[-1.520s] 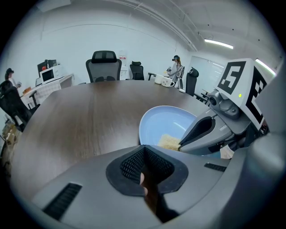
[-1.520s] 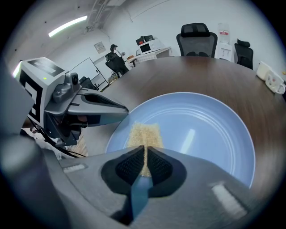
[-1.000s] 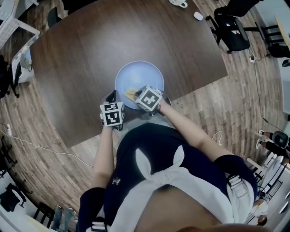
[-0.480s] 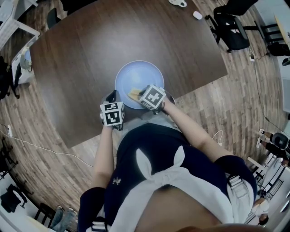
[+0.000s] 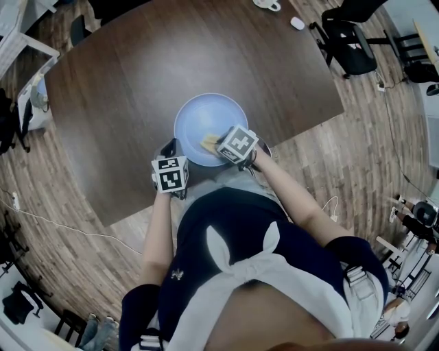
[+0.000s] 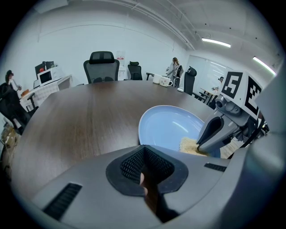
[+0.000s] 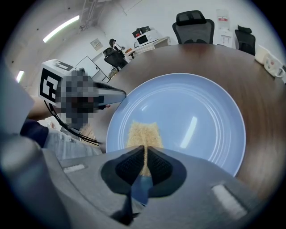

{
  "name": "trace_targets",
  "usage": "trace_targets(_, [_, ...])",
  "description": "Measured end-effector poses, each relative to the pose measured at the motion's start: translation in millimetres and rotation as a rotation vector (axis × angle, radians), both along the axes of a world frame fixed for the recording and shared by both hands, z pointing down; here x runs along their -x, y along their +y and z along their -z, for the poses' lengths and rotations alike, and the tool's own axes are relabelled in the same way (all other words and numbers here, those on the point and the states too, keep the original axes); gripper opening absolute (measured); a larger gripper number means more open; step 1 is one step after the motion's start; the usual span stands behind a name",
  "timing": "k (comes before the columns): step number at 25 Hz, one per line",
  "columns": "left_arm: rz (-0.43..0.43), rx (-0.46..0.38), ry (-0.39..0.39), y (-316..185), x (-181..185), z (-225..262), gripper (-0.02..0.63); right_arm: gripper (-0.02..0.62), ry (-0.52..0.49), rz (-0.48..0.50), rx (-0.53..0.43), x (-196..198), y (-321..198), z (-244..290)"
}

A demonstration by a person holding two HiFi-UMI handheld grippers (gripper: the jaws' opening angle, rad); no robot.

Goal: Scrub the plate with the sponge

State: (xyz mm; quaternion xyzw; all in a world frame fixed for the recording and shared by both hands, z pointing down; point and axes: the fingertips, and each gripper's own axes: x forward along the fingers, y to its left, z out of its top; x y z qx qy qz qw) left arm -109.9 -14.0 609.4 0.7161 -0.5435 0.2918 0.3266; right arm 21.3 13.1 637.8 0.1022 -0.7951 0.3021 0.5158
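A round pale blue plate (image 5: pixel 209 116) lies on the dark wooden table (image 5: pixel 130 75) near its front edge. My right gripper (image 5: pixel 223 145) is shut on a tan sponge (image 5: pixel 209 142), which rests on the plate's near part. In the right gripper view the sponge (image 7: pixel 143 134) runs from between the jaws out onto the plate (image 7: pixel 196 112). My left gripper (image 5: pixel 169 149) stands shut just off the plate's left near rim, with nothing seen between its jaws. The left gripper view has the plate (image 6: pixel 170 125), the sponge (image 6: pixel 189 145) and the right gripper's finger (image 6: pixel 210 134) at its right.
White mugs (image 5: pixel 269 4) and a small white object (image 5: pixel 300 23) sit at the table's far edge. A black office chair (image 5: pixel 350 44) stands beyond the far right corner. The table's front edge runs just under both grippers.
My right gripper has slid the sponge a little to the right along the plate's near side. The left gripper and the plate have stayed put.
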Motion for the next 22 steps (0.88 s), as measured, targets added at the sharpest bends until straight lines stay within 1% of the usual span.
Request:
trace_targets(4, [-0.012,0.005,0.010,1,-2,-7,0.006,0.021,0.004,-0.002,0.013,-6,-4,1])
trace_targets(11, [-0.005,-0.001,0.000,-2,3,0,0.006,0.021,0.009,-0.025,0.029,-13,-10,0])
trace_targets(22, [-0.007,0.005,0.005,0,0,-4,0.006,0.021,0.036,-0.059,0.006,-33,-27,0])
